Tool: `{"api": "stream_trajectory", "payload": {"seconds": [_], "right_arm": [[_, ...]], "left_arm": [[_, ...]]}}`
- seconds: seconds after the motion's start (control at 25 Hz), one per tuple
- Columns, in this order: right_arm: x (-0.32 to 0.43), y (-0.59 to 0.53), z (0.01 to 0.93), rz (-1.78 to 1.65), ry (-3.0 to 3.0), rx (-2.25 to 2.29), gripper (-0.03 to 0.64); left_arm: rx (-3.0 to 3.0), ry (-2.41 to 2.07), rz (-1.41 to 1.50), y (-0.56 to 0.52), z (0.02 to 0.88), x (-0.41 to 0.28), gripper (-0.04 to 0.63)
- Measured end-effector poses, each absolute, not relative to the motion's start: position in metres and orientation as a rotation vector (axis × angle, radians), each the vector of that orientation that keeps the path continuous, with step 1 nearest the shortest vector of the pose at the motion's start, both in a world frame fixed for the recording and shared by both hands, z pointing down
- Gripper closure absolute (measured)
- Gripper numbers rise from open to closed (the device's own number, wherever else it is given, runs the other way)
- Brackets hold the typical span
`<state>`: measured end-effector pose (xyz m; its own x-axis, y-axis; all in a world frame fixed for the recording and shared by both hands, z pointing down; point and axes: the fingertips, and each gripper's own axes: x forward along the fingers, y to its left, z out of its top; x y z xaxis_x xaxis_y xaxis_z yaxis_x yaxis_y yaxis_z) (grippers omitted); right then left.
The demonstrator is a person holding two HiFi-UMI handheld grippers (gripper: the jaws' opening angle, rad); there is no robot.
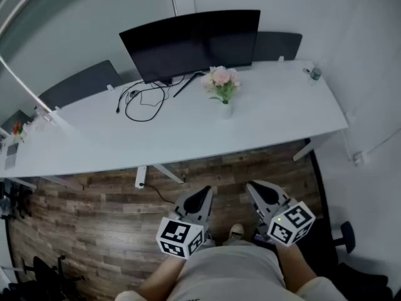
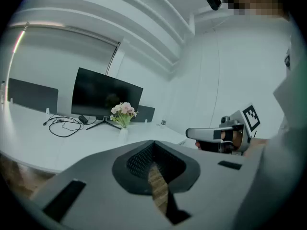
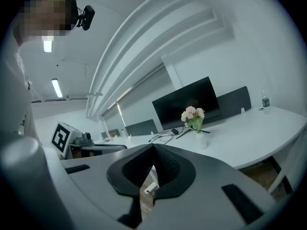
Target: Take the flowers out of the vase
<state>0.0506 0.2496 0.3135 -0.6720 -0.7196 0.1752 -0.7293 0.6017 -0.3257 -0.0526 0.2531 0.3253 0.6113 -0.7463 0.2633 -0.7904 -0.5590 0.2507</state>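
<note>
Flowers (image 1: 220, 80) sit in the small white vase (image 1: 225, 110) on the white desk (image 1: 188, 137), middle-right, just in front of the dark monitor (image 1: 191, 42). Bunch stands upright, long axis vertical: pink blooms on top, green stems down into the vase neck. Black cables (image 1: 144, 102) lie to its left, and a small bottle (image 1: 315, 73) stands at the far right corner. My left gripper (image 1: 202, 197) and right gripper (image 1: 258, 192) hang side by side near my body over the wood floor (image 1: 81, 218), well apart from the desk, both aimed toward it. Left jaws are pressed together and empty; right jaws are the same, holding nothing.
</note>
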Motion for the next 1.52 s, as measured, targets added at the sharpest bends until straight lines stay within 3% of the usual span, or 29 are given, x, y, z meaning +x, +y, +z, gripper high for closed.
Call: {"api": "stream_trajectory", "payload": {"seconds": [1.04, 1.52], "right_arm": [[-0.013, 0.27, 0.314, 0.567, -2.78, 1.342, 0.584], [-0.004, 0.192, 0.316, 0.534, -2.82, 1.344, 0.583]], "left_arm": [[2.565, -1.08, 0.181, 0.265, 0.34, -0.1, 0.592], [2.545, -1.143, 0.206, 0.196, 0.344, -0.102, 0.592]]}}
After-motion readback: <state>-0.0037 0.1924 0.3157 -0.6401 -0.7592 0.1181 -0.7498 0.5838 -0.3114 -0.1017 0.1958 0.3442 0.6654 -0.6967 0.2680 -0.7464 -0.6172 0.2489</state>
